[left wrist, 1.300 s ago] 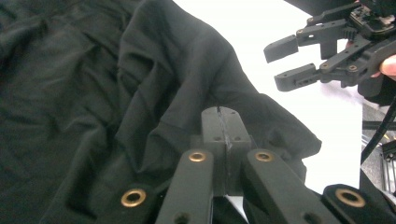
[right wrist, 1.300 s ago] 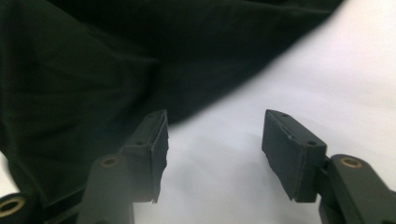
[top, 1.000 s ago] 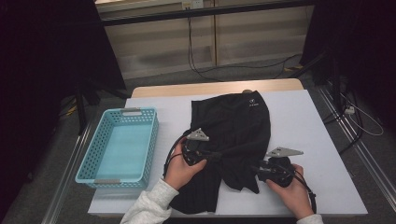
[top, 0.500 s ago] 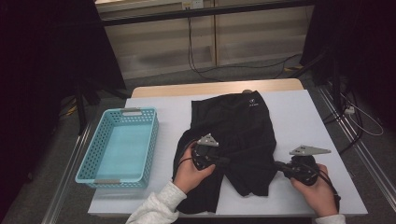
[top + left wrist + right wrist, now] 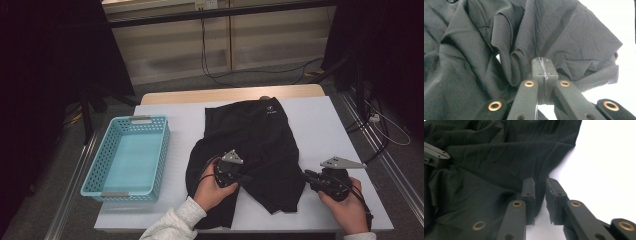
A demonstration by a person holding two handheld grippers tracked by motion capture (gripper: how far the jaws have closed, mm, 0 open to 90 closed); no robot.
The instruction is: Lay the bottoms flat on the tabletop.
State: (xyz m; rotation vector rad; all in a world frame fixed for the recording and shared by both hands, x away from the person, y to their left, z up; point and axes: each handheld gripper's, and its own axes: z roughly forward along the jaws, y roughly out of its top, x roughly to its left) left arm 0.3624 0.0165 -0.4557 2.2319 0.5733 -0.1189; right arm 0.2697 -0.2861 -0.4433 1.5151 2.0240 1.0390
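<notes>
Black garment (image 5: pixel 250 150) lies bunched between left hand-held gripper (image 5: pixel 245 178) and right hand-held gripper (image 5: pixel 306 176).

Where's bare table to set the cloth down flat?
Free: the white table top right of the black fabric garment, and the strip between it and the light blue plastic basket. Crowded: the near edge, around the left gripper and right gripper.

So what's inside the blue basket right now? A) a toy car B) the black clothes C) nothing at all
C: the blue basket shows only its bare bottom, while the black clothes lie spread beside it on the white table.
</notes>
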